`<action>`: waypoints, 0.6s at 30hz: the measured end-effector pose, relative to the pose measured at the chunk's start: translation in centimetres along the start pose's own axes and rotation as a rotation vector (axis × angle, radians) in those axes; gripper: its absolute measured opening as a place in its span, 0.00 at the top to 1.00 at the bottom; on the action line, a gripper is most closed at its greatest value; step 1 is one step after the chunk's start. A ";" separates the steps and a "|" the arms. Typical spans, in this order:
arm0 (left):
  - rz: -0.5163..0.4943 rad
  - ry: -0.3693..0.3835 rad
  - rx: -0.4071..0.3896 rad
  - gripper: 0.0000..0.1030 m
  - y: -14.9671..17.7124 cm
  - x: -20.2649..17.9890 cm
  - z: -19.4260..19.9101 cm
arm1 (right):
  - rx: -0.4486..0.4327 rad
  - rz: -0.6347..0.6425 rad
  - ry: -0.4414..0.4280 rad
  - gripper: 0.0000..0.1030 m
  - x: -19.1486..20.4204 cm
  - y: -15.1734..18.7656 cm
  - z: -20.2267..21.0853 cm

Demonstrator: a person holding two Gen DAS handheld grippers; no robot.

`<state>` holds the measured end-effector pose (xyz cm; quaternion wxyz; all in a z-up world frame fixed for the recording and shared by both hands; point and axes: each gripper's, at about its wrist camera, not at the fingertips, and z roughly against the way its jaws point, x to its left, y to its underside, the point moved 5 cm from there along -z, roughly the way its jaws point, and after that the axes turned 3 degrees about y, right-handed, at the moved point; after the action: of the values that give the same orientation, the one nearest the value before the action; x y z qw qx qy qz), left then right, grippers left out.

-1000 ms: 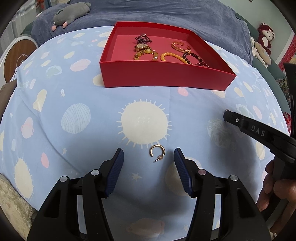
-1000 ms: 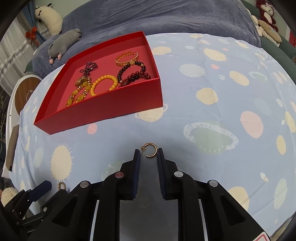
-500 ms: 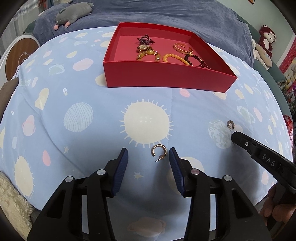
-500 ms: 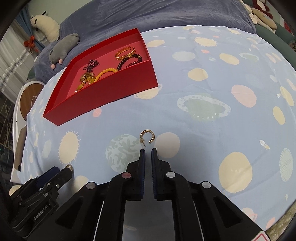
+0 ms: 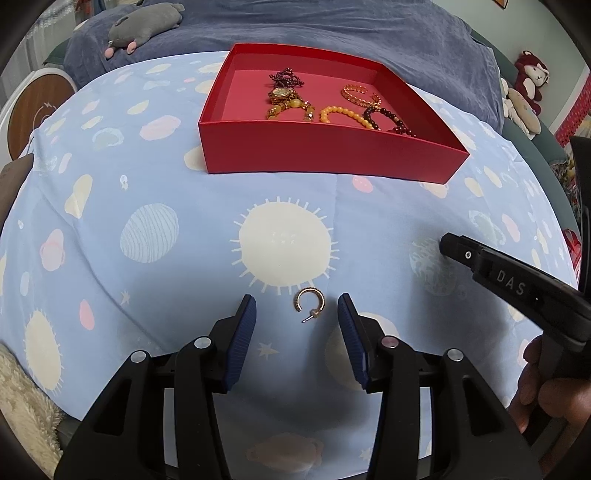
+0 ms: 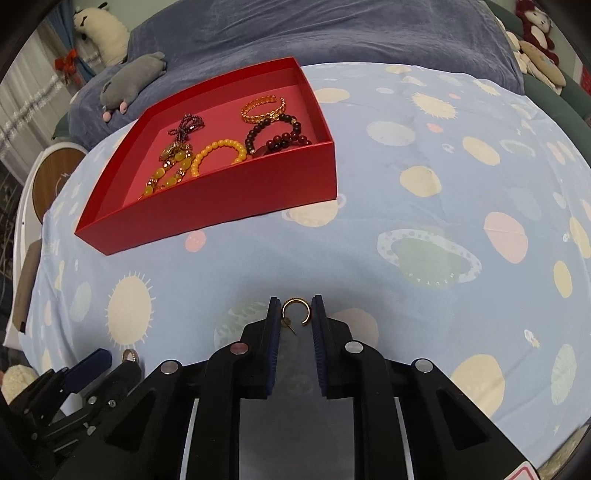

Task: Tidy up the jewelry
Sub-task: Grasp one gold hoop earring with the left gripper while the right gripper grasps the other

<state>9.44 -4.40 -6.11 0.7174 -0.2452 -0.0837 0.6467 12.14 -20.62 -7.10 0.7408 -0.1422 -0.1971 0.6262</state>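
A gold hoop earring (image 5: 310, 303) lies on the blue patterned cloth, between the fingertips of my open left gripper (image 5: 297, 308), untouched. A second gold hoop earring (image 6: 295, 314) lies between the fingertips of my right gripper (image 6: 295, 312), whose jaws stand partly open around it with small gaps. The red tray (image 5: 325, 157) holds several bracelets and a beaded necklace; it also shows in the right wrist view (image 6: 229, 206). The right gripper's black side (image 5: 517, 284) shows in the left wrist view; the left gripper (image 6: 88, 369) and first earring (image 6: 130, 356) show in the right wrist view.
The cloth covers a round table (image 5: 147, 236). A dark blue sofa (image 5: 332, 26) with a grey plush toy (image 5: 144, 22) stands behind it. More plush toys (image 5: 524, 92) sit at the right. A round wooden stool (image 5: 33, 110) is at the left.
The right gripper opened from nearly shut and moved forward so its fingertips now flank its earring. The left gripper stayed around its earring, its jaws slightly wider than half a second ago.
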 end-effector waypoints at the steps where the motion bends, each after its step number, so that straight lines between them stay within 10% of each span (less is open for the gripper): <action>1: 0.001 0.002 -0.001 0.58 0.0 0.0 0.0 | -0.002 0.009 0.005 0.85 0.0 0.2 0.1; 18: -0.039 0.008 0.007 0.85 0.4 -0.9 0.0 | 0.002 -0.047 -0.034 0.85 -0.4 2.2 1.5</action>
<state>8.98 -5.30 -6.14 0.7311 -0.2435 -0.0835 0.6318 9.44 -20.69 -6.84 0.7519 -0.1261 -0.2124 0.6112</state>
